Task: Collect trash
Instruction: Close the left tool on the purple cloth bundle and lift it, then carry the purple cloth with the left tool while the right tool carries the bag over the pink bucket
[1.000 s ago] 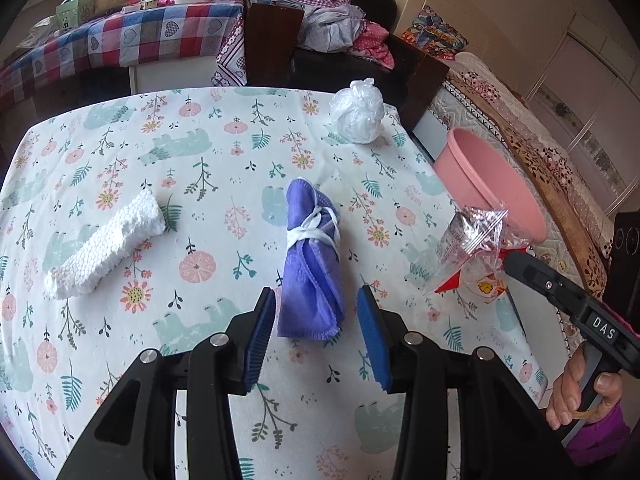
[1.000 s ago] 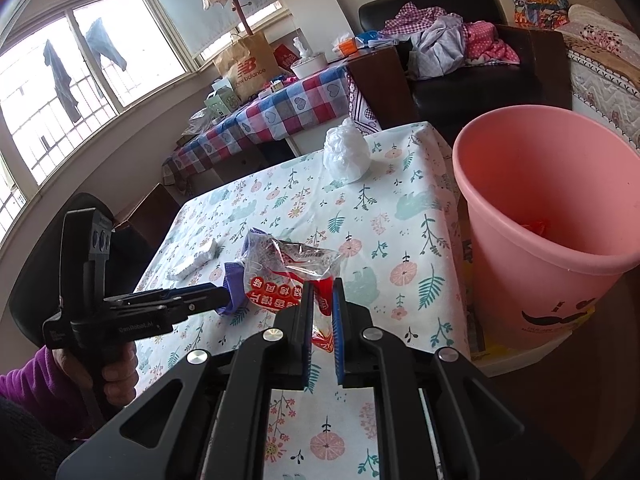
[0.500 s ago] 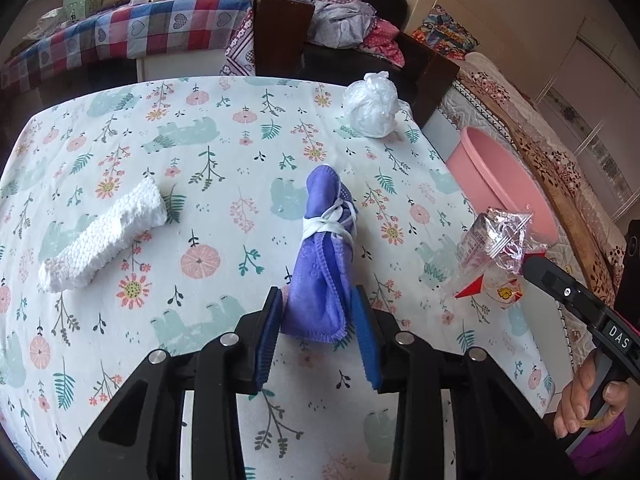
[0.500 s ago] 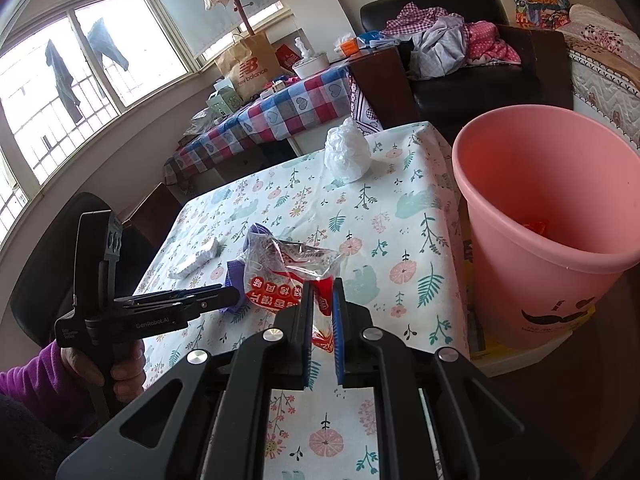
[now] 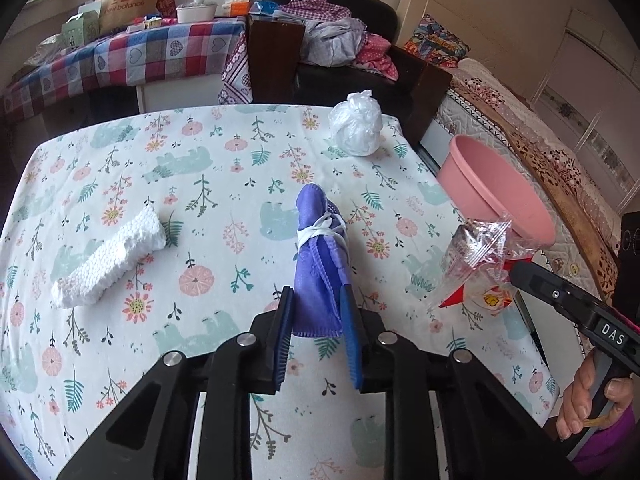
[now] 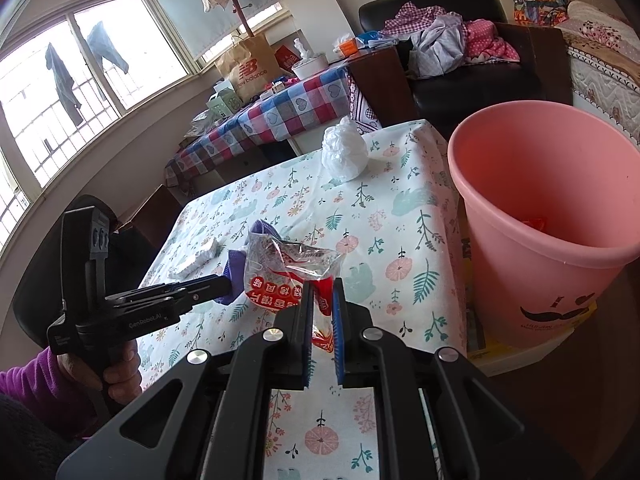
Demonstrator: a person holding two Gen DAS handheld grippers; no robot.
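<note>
My left gripper (image 5: 318, 316) is shut on the near end of a purple rolled cloth (image 5: 318, 256) tied with a white band, on the floral table. It also shows in the right wrist view (image 6: 236, 268). My right gripper (image 6: 321, 312) is shut on a clear and red snack wrapper (image 6: 288, 276) and holds it above the table's right edge; the wrapper also shows in the left wrist view (image 5: 476, 264). A pink bin (image 6: 560, 264) stands just right of the table, with something red inside. A white foam piece (image 5: 108, 256) lies at the left. A white knotted plastic bag (image 5: 356, 128) sits at the far right corner.
The floral tablecloth (image 5: 200, 184) covers the table. Behind it stand a checked-cloth table (image 5: 120, 56) with a paper bag and boxes, a dark chair (image 5: 340, 40) heaped with clothes, and a bed (image 5: 540, 148) at the right.
My left gripper moved forward around the purple cloth's near end and closed on it. My right gripper, with the wrapper, has barely moved.
</note>
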